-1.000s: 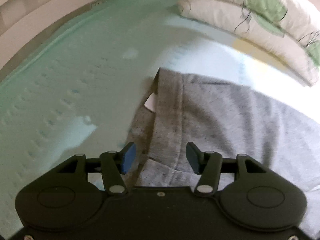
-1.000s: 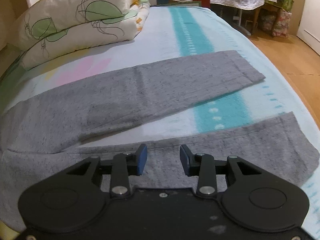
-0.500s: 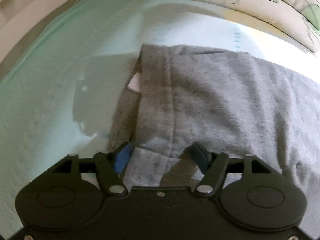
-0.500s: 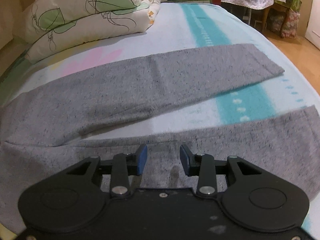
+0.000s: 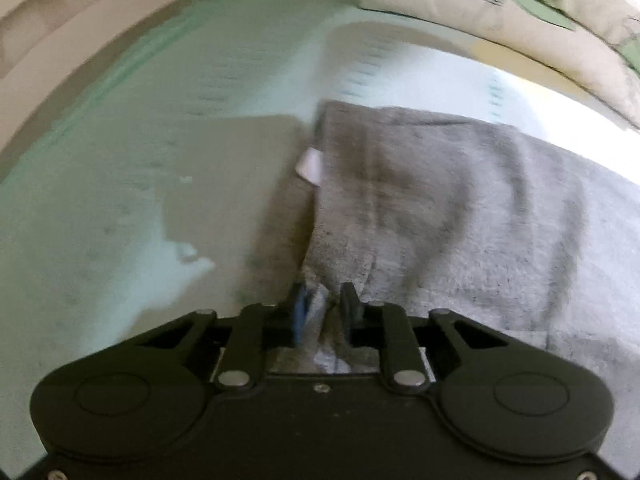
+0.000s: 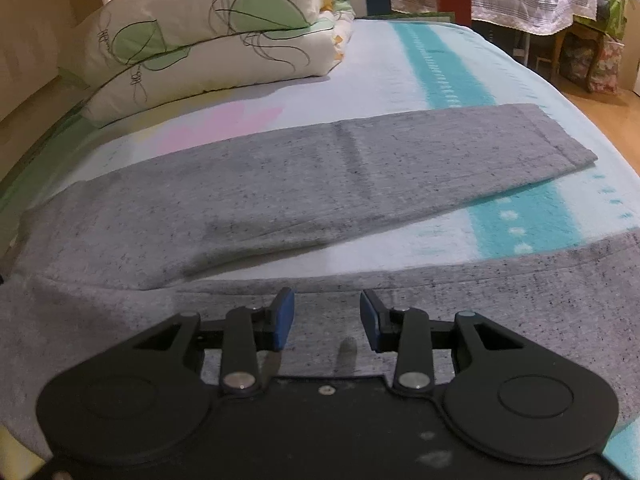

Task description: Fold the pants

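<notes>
Grey pants point(image 6: 320, 184) lie spread on the bed, both legs stretched to the right with a gap between them. In the left wrist view the waistband end point(image 5: 420, 208) shows, with a white label point(image 5: 310, 166) at its edge. My left gripper point(image 5: 322, 312) is shut on the near corner of the waistband, and the cloth bunches between the jaws. My right gripper point(image 6: 326, 318) is open just above the near leg point(image 6: 500, 276), holding nothing.
A folded quilt with green leaf print point(image 6: 216, 36) lies at the far left of the bed and shows in the left wrist view point(image 5: 500, 20). The bedsheet point(image 6: 440, 64) has a teal stripe. The bed's right edge drops to a wooden floor point(image 6: 608, 120). Furniture stands beyond.
My left gripper moved forward onto the waistband corner and closed on it. My right gripper stayed open and shifted left along the near leg.
</notes>
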Demonstrator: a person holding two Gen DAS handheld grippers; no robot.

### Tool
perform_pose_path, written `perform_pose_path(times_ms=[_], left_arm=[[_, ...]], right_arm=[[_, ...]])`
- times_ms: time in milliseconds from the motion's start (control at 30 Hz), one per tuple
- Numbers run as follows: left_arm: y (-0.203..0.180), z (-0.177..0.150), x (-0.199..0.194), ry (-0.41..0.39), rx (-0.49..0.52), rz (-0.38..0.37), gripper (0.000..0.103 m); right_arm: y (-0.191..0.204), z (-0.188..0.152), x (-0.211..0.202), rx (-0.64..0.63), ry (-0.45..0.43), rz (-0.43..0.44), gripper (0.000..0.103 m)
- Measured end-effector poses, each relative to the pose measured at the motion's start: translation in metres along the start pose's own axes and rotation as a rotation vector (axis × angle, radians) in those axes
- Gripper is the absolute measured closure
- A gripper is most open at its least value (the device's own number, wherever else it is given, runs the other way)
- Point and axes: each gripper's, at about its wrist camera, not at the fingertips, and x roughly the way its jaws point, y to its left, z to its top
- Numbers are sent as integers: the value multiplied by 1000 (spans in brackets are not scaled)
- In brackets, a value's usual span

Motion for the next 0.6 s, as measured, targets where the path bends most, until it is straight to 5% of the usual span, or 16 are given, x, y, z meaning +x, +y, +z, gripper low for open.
perform_pose_path(times_ms=[67,167,333,400,600], left_arm=[[4,1,1,0,-12,90,91],[12,-1,4,7,-62,75,91],[-38,-7,-9,-16,126,210,90],[-46,-6,-29,-16,91,175,87],[-93,-19,-82,41,-48,-90,86]], right_arm=[[3,-1,0,-14,4,6,64],[8,-2,0,-30,11,14,64],[11,-3,0,-31,30,27,63],[12,-2,-5,-27,30,41,63],[22,0,-13,5,17,91,63]])
